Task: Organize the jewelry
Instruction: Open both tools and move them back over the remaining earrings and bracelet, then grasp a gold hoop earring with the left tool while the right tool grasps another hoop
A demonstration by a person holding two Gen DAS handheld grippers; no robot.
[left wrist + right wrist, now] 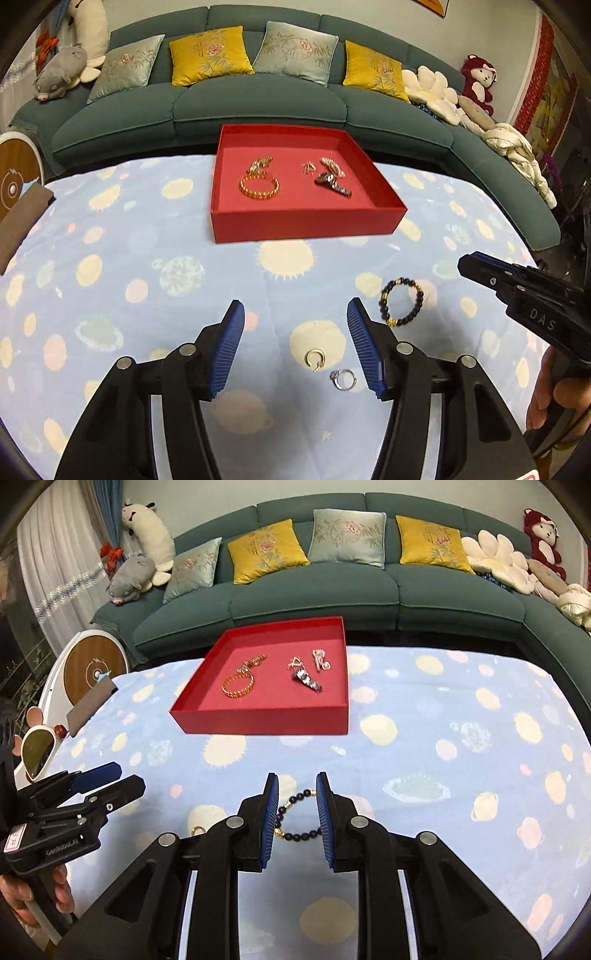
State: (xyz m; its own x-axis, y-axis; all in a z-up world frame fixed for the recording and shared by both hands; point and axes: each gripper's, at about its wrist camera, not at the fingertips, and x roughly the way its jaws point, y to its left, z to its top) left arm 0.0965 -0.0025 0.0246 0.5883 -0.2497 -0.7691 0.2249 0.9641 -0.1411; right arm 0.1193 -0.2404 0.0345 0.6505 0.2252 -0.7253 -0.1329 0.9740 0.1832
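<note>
A red tray [306,225] [266,723] at the table's far side holds a gold bracelet [259,187] [238,686], a dark watch [332,183] and small pieces. My left gripper [295,314] is open above a gold ring [314,359] and a silver ring [343,379] on the cloth. A black-and-gold bead bracelet [402,302] [295,818] lies to its right. My right gripper [297,786] is open, its fingers on either side of the bead bracelet. It also shows at the right edge of the left wrist view [480,267].
A blue planet-print cloth [147,295] [461,775] covers the table. A teal sofa [258,107] with cushions and plush toys stands behind. A brown pad [18,221] lies at the left edge. The left gripper [110,779] and sunglasses [37,751] show in the right wrist view.
</note>
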